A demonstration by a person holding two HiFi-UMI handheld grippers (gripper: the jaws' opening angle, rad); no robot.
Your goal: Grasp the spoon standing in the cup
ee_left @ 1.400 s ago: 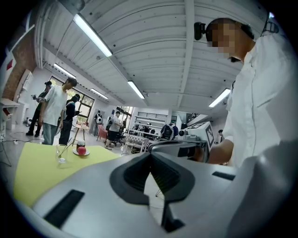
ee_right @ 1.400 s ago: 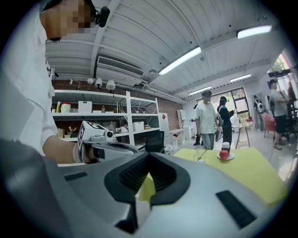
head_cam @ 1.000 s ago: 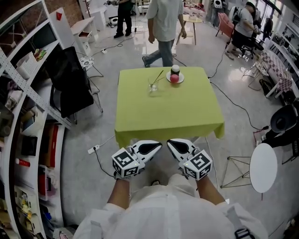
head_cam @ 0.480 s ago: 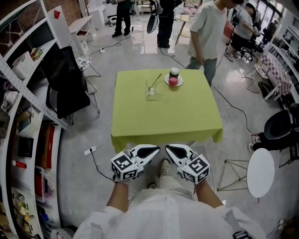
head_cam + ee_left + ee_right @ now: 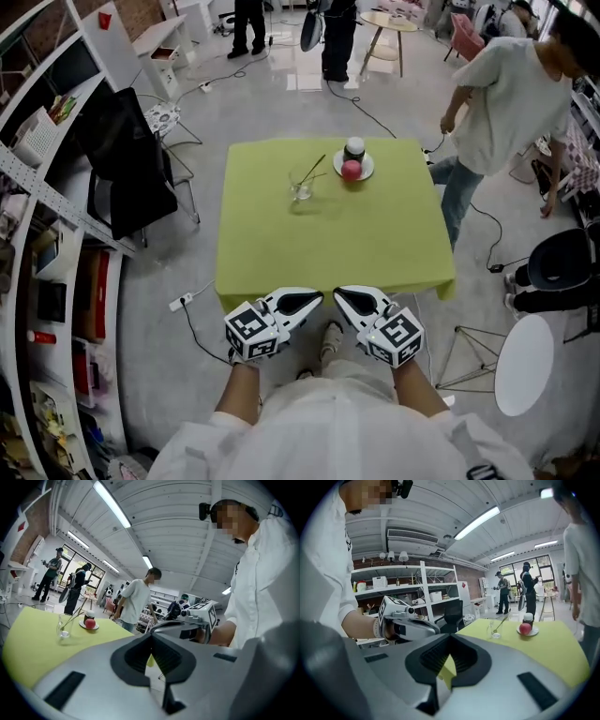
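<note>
A clear glass cup [image 5: 301, 190] stands on the far half of the table under a green cloth [image 5: 328, 253], with a thin spoon [image 5: 313, 172] leaning out of it to the upper right. My left gripper [image 5: 317, 297] and right gripper [image 5: 339, 293] are held side by side just short of the table's near edge, far from the cup. Both are shut with nothing between the jaws. The left gripper view shows the cup [image 5: 64, 626] and spoon [image 5: 77, 617] far off to the left. In the right gripper view the cup [image 5: 492, 630] is ahead to the right.
Right of the cup, a white plate [image 5: 362, 172] holds a red apple [image 5: 350, 170] and a dark jar with a white lid [image 5: 354, 148]. A person [image 5: 511, 98] stands at the table's right side. Shelves [image 5: 37, 234] and a black chair [image 5: 127, 159] are left, a white stool [image 5: 523, 352] right.
The person has walked from behind the table round to its right side. The table now sits a little nearer in view. Both grippers have stayed shut, side by side.
</note>
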